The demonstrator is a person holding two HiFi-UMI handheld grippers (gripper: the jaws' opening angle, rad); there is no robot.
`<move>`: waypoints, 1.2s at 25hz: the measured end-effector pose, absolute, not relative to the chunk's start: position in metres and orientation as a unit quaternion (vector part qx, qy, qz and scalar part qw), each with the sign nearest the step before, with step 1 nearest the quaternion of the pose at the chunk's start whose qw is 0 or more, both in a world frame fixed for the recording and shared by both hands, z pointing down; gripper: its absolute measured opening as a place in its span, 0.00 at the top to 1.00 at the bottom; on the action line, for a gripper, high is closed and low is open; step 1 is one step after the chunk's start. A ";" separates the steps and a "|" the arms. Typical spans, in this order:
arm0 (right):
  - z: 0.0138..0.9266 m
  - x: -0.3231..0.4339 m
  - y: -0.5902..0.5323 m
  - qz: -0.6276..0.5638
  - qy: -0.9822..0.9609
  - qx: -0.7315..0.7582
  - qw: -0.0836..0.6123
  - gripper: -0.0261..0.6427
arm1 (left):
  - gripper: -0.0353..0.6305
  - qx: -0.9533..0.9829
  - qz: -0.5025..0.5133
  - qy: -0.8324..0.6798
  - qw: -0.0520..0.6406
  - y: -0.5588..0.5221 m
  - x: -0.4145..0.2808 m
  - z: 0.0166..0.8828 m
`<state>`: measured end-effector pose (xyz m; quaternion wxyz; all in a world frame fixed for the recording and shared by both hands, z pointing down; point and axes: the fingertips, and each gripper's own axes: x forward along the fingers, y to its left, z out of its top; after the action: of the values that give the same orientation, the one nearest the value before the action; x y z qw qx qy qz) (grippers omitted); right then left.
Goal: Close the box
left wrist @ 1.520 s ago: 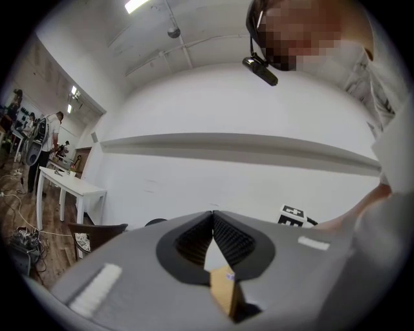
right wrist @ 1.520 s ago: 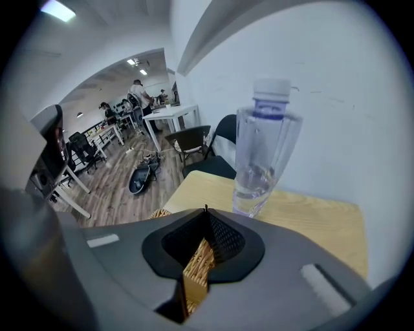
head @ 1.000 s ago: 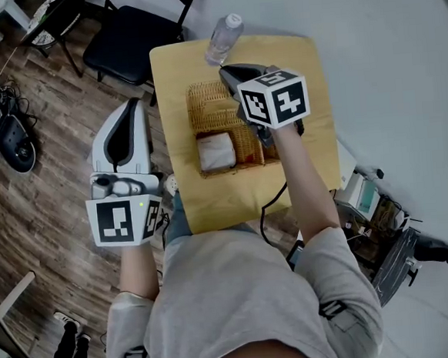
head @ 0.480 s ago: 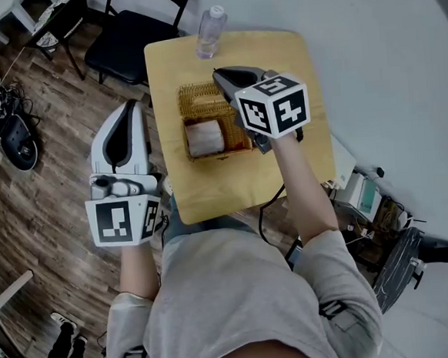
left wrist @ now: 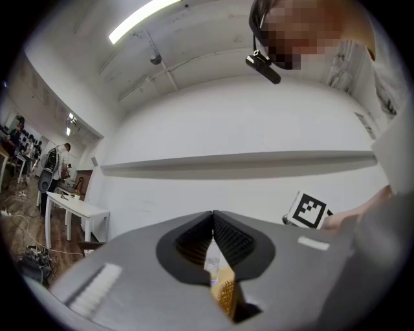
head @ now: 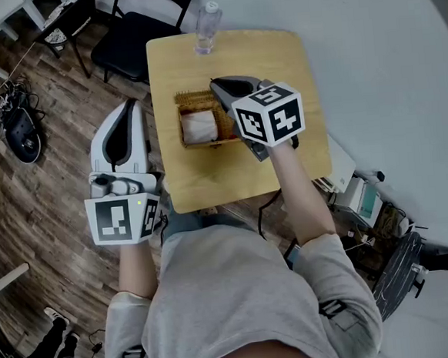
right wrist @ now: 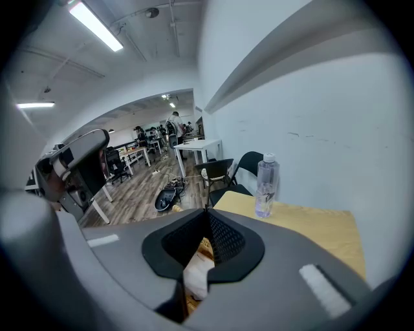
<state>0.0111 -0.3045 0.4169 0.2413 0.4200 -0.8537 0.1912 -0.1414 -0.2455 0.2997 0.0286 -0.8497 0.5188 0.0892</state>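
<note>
A wicker box [head: 189, 101] stands open on the small wooden table [head: 276, 62], with a white packet [head: 199, 126] inside it. My right gripper [head: 215, 83] hovers above the box's right side, jaws shut and empty. Through the slot under its closed tips [right wrist: 206, 211], the right gripper view shows the white packet [right wrist: 194, 278] and a bit of wicker [right wrist: 204, 247]. My left gripper [head: 131, 104] is held over the floor to the left of the table, also shut and empty. A strip of wicker [left wrist: 224, 294] shows below its tips [left wrist: 212, 214] in the left gripper view.
A clear water bottle [head: 206, 27] stands at the table's far edge [right wrist: 266, 184]. A black chair [head: 139, 34] sits behind the table's far left corner. Equipment and cables lie on the wooden floor at left [head: 16, 133] and beside the table at right [head: 364, 198].
In the head view the table and box have shrunk and slid up and to the left. The right gripper stays over the box's right side. The left gripper has barely moved.
</note>
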 end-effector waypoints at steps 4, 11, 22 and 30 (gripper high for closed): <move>0.422 0.011 -0.288 0.198 -0.857 0.413 0.236 0.94 | 0.86 -0.848 0.090 0.521 0.033 -0.233 -0.138 0.296; 0.432 0.010 -0.263 0.214 -0.858 0.407 0.231 0.94 | 0.86 -0.847 0.089 0.523 0.039 -0.219 -0.137 0.291; 0.457 0.013 -0.234 0.236 -0.853 0.403 0.231 0.94 | 0.86 -0.846 0.085 0.524 0.043 -0.201 -0.135 0.290; 0.483 0.010 -0.218 0.255 -0.846 0.402 0.242 0.94 | 0.86 -0.846 0.084 0.525 0.043 -0.193 -0.141 0.293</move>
<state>0.0105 -0.2179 0.4827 0.2422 0.4020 -0.8455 0.2546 -0.1413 -0.1928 0.2928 0.0431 -0.8457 0.5253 0.0838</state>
